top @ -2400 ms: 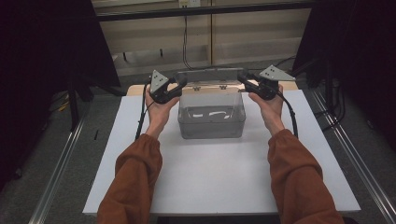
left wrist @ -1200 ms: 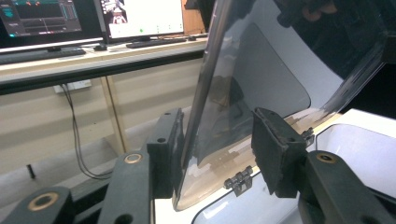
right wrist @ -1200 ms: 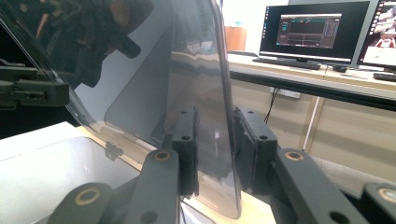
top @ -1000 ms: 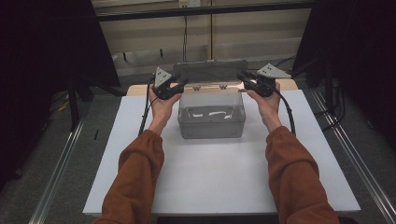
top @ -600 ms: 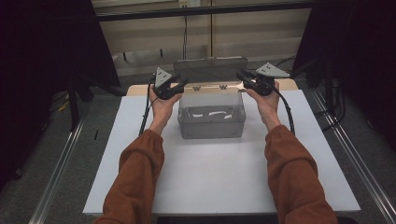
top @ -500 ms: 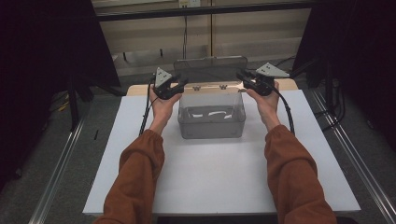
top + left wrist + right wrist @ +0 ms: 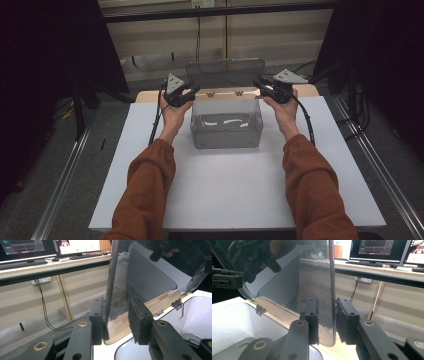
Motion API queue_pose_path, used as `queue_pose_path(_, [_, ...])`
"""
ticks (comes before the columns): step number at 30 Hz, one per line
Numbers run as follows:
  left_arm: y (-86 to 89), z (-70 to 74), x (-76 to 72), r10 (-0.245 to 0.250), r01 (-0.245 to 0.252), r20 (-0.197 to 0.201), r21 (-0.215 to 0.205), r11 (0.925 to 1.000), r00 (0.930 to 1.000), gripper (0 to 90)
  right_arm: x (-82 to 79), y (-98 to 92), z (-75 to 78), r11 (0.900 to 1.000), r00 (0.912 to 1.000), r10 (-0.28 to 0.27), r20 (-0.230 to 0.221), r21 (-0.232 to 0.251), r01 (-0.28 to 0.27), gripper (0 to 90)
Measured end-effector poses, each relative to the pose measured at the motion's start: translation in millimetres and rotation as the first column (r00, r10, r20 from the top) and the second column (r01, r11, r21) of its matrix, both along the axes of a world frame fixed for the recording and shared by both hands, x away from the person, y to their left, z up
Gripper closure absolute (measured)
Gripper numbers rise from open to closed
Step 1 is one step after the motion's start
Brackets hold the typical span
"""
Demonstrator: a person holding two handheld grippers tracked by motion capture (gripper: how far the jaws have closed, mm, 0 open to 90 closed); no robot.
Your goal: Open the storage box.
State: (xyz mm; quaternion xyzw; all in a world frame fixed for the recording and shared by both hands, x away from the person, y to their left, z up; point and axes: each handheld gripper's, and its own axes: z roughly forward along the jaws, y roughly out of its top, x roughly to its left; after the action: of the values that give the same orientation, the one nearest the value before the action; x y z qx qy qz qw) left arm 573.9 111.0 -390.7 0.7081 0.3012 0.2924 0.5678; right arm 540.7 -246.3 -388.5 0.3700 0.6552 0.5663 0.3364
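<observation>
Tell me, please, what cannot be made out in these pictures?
- High view: what the pale streaks inside the box are, too small and dim.
- Right gripper view: the top of the lid, cut off by the upper edge.
- Left gripper view: the box's floor, hidden behind the jaws.

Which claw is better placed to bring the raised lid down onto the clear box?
Neither clearly: left claw and right claw each straddle an end of the upright lid, hinged behind the clear box. Probably both together.

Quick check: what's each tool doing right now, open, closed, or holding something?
Left tool: jaws just closed further around the raised lid edge; only the left pad touches it.
Right tool: lid edge between the jaws, firm grip cannot be told.
</observation>
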Motion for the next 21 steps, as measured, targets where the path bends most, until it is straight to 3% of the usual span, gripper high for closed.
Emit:
queue_pose_path(8, [0.1, -0.6, 2.2, 0.006, -0.006, -0.006, 0.001, 1.0000, 1.0000, 66.7, 3.7, -2.2, -6.8, 1.000, 0.9998, -0.003, -0.019, -0.002, 0.003, 72.3])
queue_pose_path(13, [-0.4, -1.9, 3.7, 0.005, -0.005, -0.012, -0.011, 0.9999, 0.9999, 66.7, 5.8, -1.5, -11.1, 1.000, 0.9996, -0.004, -0.029, -0.006, 0.004, 73.1])
queue_pose_path(14, [-1.9, -2.5, 3.7, 0.009, -0.010, -0.015, -0.030, 0.9995, 0.9998, 66.7, 5.8, -1.0, -11.8, 1.000, 0.9994, -0.006, -0.035, -0.005, 0.006, 73.1])
queue_pose_path(18, [-0.3, -2.8, 5.0, 0.007, -0.007, -0.016, 0.002, 1.0000, 0.9998, 66.8, 7.4, -0.3, -14.5, 1.000, 0.9994, -0.005, -0.035, 0.000, 0.005, 73.1])
queue_pose_path(21, [-1.0, -4.0, 5.8, 0.009, -0.009, -0.020, -0.005, 0.9999, 0.9998, 66.8, 7.7, -0.4, -15.0, 1.000, 0.9993, -0.006, -0.038, -0.002, 0.006, 73.1])
